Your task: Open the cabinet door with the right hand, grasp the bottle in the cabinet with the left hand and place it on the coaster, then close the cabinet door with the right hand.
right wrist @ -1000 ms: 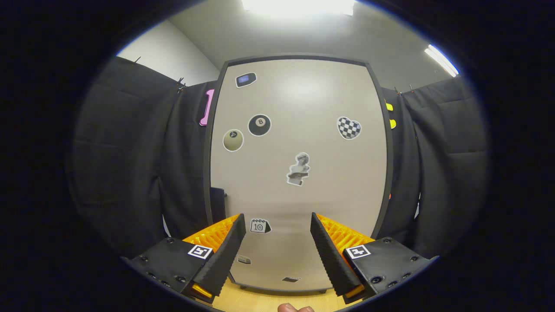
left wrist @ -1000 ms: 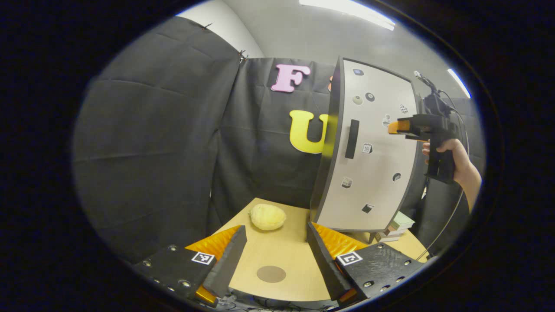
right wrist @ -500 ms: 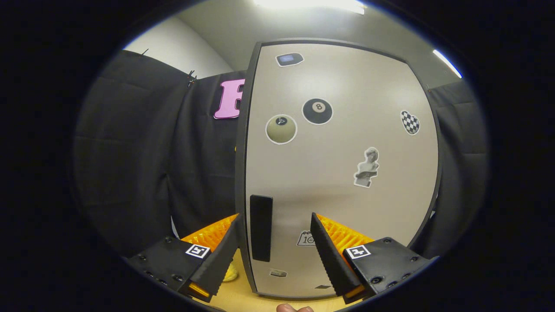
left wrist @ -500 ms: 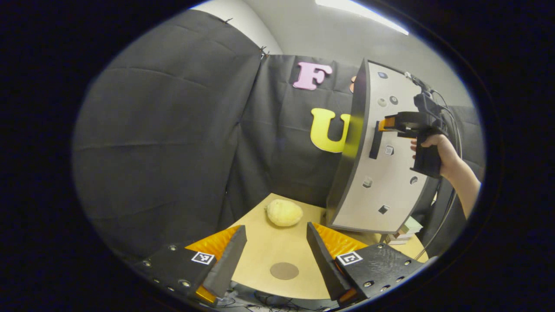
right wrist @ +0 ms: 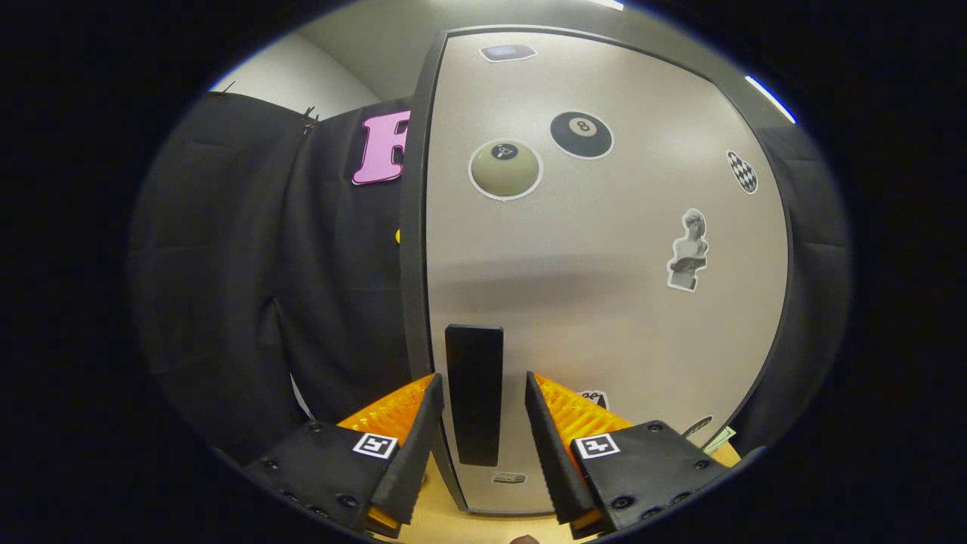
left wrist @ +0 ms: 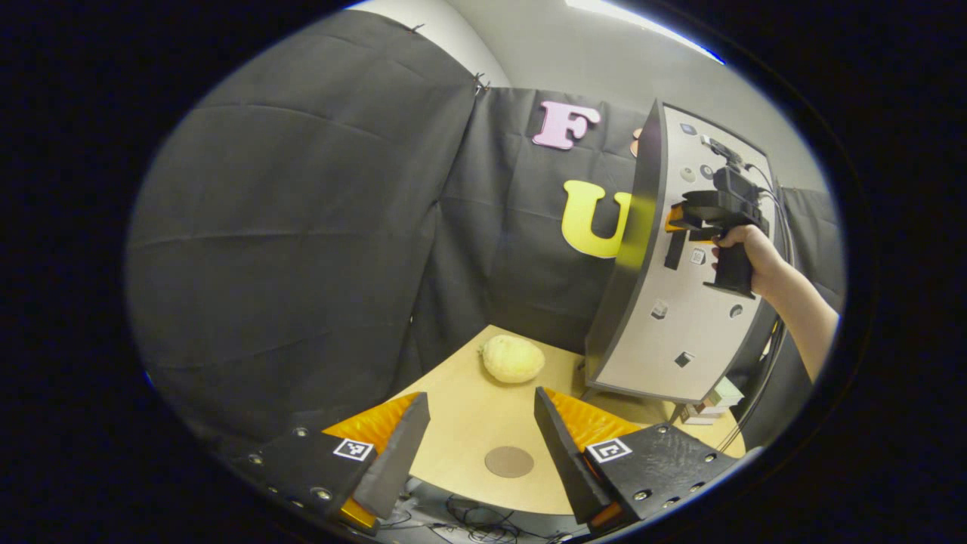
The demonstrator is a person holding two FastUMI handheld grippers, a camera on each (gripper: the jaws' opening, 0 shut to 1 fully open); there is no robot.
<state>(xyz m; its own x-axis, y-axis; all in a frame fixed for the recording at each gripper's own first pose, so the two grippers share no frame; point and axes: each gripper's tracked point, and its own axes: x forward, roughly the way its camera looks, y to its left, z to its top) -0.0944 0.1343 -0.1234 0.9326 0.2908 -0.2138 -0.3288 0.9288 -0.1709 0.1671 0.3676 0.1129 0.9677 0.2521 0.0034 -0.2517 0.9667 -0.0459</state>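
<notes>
A: Booth entry, near to far. Surface?

B: Table (left wrist: 461,423), light wood, edged by black cloth.

A: Left gripper?

B: Left gripper (left wrist: 477,446), fingers wide apart, holding nothing, hovering above the table's near edge. Coaster (left wrist: 508,462), round and brown, lies flat between the fingers in the left gripper view. Beyond it, a yellow lumpy object (left wrist: 513,358), well apart from the coaster.

A: Right gripper?

B: Right gripper (right wrist: 476,442), fingers partly open, one on each side of the handle (right wrist: 474,393). Whether either finger touches it, I cannot tell. In the left gripper view a hand (left wrist: 748,257) holds this gripper at the handle.

A: Cabinet?

B: Cabinet (left wrist: 680,302), upright at the table's far right. Door (right wrist: 604,287) pale, dotted with stickers, seemingly shut. Bottle not seen.
</notes>
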